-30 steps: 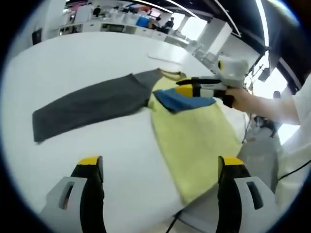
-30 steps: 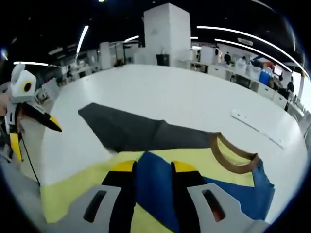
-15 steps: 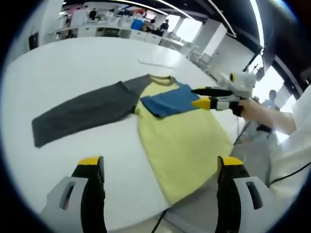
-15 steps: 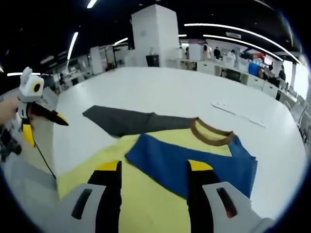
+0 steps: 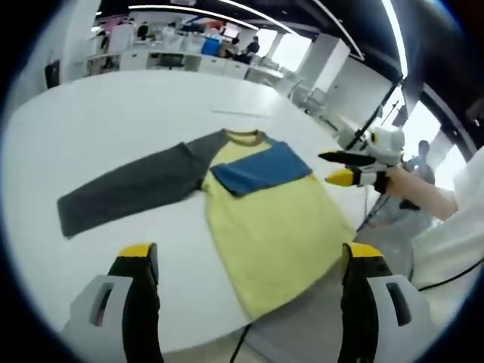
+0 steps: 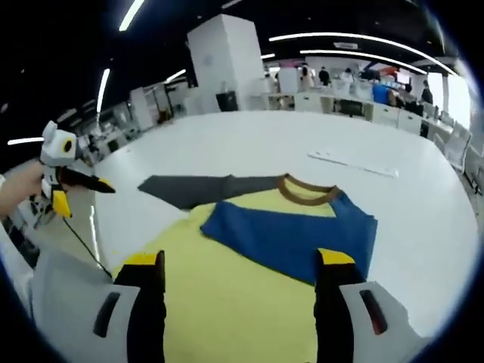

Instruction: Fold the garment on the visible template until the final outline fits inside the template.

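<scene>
Both tools (image 5: 249,261) (image 6: 240,265) wide, above garment (image 5: 265,219)

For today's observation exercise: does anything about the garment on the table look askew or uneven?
Yes. The shirt is folded unevenly: its blue sleeve lies across the yellow chest, while the grey sleeve stretches out flat over the white table. The hem reaches the table's near edge.

left gripper (image 5: 246,261): grey jaws, black inner faces, yellow tips | right gripper (image 6: 240,268): same colouring | person's sleeve (image 5: 454,227): white
</scene>
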